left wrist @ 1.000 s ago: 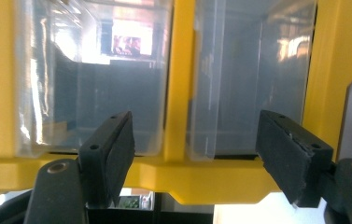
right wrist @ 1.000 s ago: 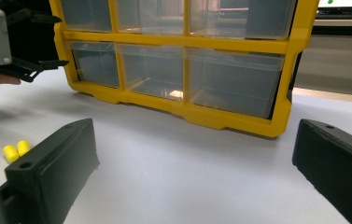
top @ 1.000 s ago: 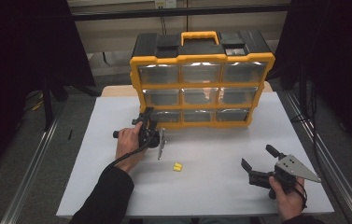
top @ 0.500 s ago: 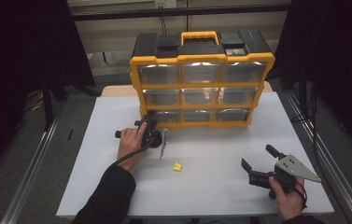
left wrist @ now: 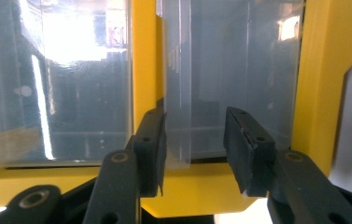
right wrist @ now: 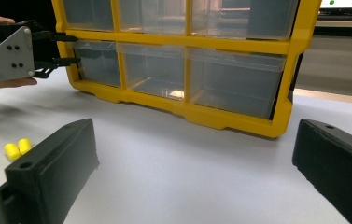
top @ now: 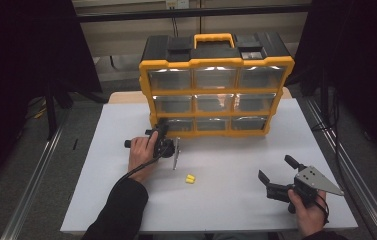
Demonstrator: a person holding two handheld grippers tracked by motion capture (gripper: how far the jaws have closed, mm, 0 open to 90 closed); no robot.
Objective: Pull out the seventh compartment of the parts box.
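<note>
A yellow and black organizer [top: 216, 95] with clear drawers stands at the back of the white table [top: 226, 200]. My left gripper [top: 162, 129], turned on its side, is up against the bottom-left drawer [top: 176, 125]. In the left gripper view its jaws [left wrist: 194, 135] stand open, with the drawer's clear pull tab [left wrist: 178, 93] between them and close to one pad. My right gripper [top: 276, 168] rests open near the front right with nothing between its fingers [right wrist: 57, 154]. Two yellow earplugs [top: 190, 179] lie on the table between the hands.
The organizer's yellow frame [right wrist: 187, 42] runs across the right gripper view, and the left gripper [right wrist: 66, 49] shows at its lower left corner. The earplugs [right wrist: 17, 148] lie left of my right jaws. A dark floor and rails flank the table.
My left gripper has edged forward to the bottom-left drawer. The right gripper and the earplugs have stayed put.
</note>
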